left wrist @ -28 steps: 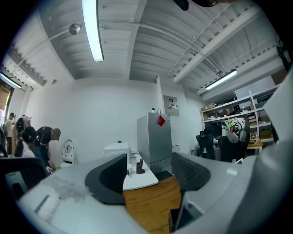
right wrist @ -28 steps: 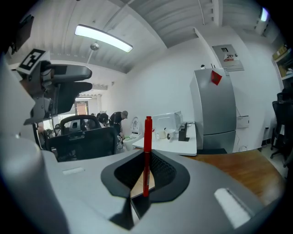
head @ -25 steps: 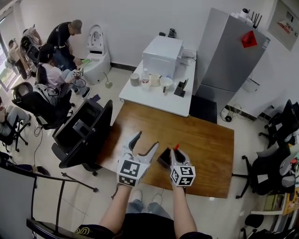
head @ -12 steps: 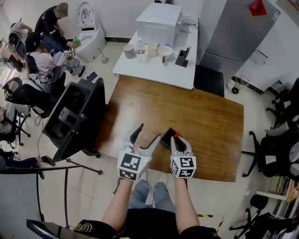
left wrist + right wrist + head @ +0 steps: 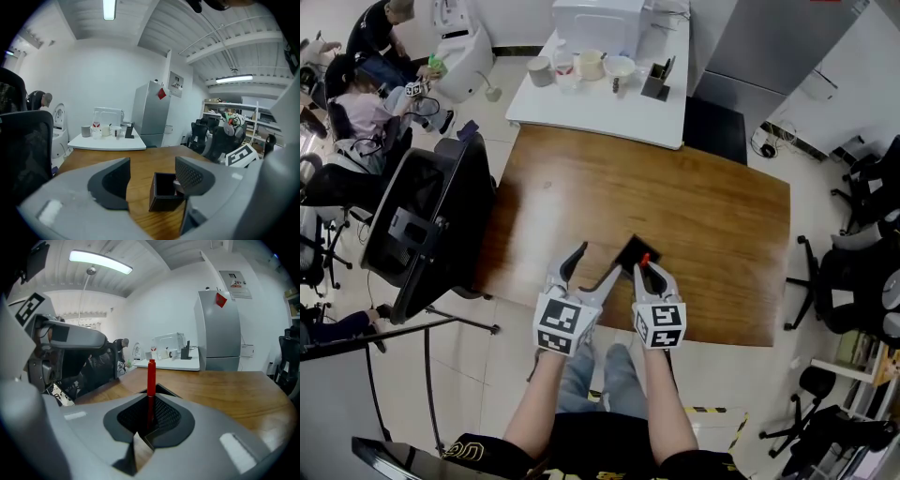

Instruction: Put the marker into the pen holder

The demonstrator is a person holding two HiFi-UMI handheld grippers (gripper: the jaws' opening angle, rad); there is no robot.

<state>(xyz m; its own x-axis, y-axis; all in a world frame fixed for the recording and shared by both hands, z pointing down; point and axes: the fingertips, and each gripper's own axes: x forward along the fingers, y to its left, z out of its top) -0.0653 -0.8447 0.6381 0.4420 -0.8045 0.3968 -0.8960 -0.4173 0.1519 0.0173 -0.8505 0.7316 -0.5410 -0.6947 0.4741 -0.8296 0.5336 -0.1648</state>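
Two claws work near pen holder (image 5: pixel 632 250) on worktop (image 5: pixel 694 202). Right claw (image 5: pixel 646 269) clamped on red marker (image 5: pixel 151 375), upright, at holder's near rim. Left claw (image 5: pixel 593 266) apart, just beside holder. Centre marker over opening, lower straight, then release.

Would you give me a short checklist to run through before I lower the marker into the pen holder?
1. Marker clamped in right gripper: ok, jaws shut on it.
2. Marker upright in the right gripper view: ok.
3. Pen holder standing on table, opening up: ok.
4. Left gripper steadying holder: not ok, jaws open, holder not gripped.
5. Marker directly above opening: cannot tell.
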